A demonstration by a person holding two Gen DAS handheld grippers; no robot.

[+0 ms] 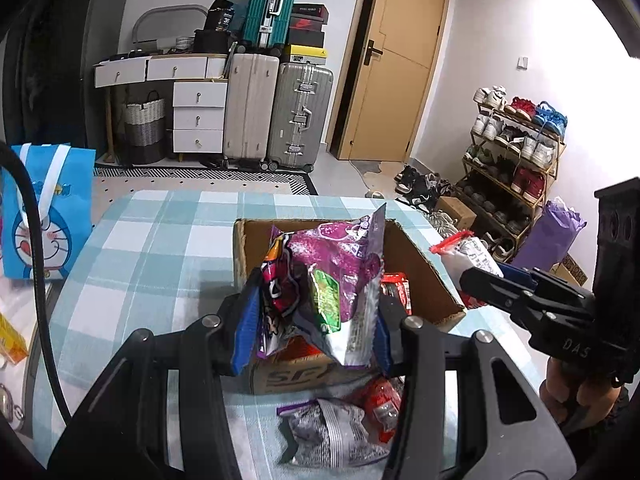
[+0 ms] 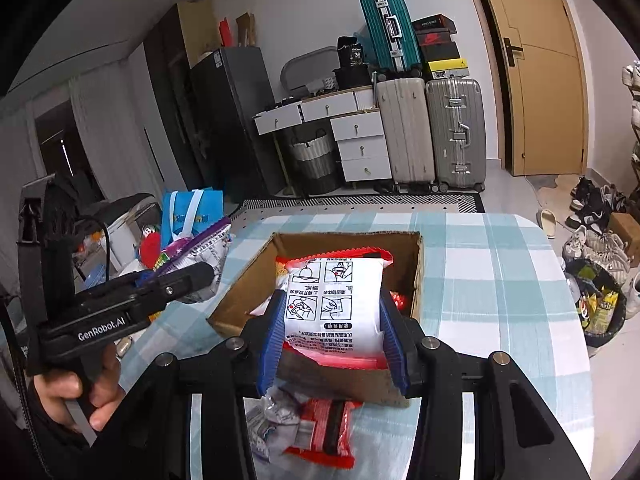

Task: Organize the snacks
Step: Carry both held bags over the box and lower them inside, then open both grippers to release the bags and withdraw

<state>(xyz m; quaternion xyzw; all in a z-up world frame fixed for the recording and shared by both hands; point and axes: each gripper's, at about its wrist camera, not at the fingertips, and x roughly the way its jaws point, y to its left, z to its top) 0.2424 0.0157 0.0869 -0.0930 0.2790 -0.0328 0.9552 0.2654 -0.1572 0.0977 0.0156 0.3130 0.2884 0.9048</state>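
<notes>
An open cardboard box (image 1: 424,264) stands on the checked tablecloth; it also shows in the right wrist view (image 2: 244,284). My left gripper (image 1: 312,332) is shut on a purple snack bag (image 1: 332,264) held above the box's near edge. My right gripper (image 2: 334,344) is shut on a white and red snack pack (image 2: 336,300) held over the box; it shows from the side in the left wrist view (image 1: 476,256). Red packets (image 1: 396,288) lie inside the box. A grey-purple bag (image 1: 332,428) and a red packet (image 2: 324,428) lie on the table in front of the box.
A blue cartoon bag (image 1: 44,208) stands at the table's left edge. Suitcases (image 1: 276,116), a drawer unit (image 1: 198,112) and a door (image 1: 392,60) are behind. A shoe rack (image 1: 516,152) stands at right. A bin with wrappers (image 2: 596,308) is beside the table.
</notes>
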